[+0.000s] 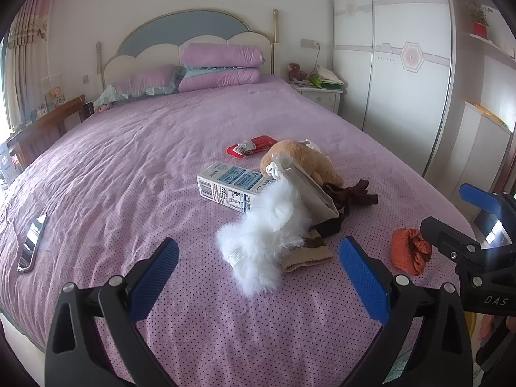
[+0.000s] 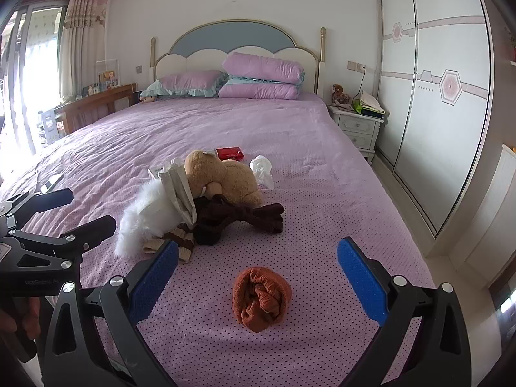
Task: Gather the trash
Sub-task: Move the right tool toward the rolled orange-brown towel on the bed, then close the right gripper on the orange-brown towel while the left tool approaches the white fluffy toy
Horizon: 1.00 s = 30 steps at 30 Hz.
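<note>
On the purple bed (image 1: 129, 167) lie a white-and-blue milk carton (image 1: 230, 183), a red wrapper (image 1: 253, 145) and, in the right wrist view, a crumpled white tissue (image 2: 262, 167). The red wrapper also shows in the right wrist view (image 2: 229, 153). My left gripper (image 1: 258, 271) is open and empty, just short of a white fluffy item (image 1: 264, 238). My right gripper (image 2: 258, 277) is open and empty, with a rolled orange cloth (image 2: 262, 298) lying between its fingers on the bed. The right gripper also shows in the left wrist view (image 1: 458, 216).
A tan plush toy (image 2: 222, 177), a beige bag (image 2: 180, 190), dark brown socks (image 2: 245, 217) and striped socks (image 2: 180, 245) lie in a pile mid-bed. A phone (image 1: 30, 242) lies at the left. Pillows (image 2: 261, 77), a nightstand (image 2: 358, 125) and a wardrobe (image 2: 435, 96) stand beyond.
</note>
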{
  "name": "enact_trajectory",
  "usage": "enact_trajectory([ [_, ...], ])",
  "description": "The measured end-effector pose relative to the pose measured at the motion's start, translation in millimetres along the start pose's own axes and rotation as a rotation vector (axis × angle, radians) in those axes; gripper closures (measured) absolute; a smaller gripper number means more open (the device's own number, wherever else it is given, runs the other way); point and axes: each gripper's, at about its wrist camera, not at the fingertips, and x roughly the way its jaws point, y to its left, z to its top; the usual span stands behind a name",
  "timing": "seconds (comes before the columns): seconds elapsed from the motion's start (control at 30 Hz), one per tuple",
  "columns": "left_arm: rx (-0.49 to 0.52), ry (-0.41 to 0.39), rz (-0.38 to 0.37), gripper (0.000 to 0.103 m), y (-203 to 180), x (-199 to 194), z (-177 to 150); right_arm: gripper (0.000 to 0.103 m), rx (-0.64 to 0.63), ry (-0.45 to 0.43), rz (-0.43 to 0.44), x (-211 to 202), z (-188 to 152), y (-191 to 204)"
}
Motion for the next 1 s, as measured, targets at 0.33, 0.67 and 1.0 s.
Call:
enact_trajectory([
  [0.33, -0.012, 0.022, -0.014, 0.004, -3, 11, -7, 0.008, -0.006, 0.022, 0.009, 5, -8, -2],
  [0.67, -0.005, 0.051, -0.018, 0.004, -7, 25, -15, 0.022, -0.014, 0.111, 0.001, 32, -21, -8],
  [1.0, -0.001, 0.066, -0.029, 0.004, -11, 32, -18, 0.041, -0.028, 0.181, -0.014, 51, -31, -8],
])
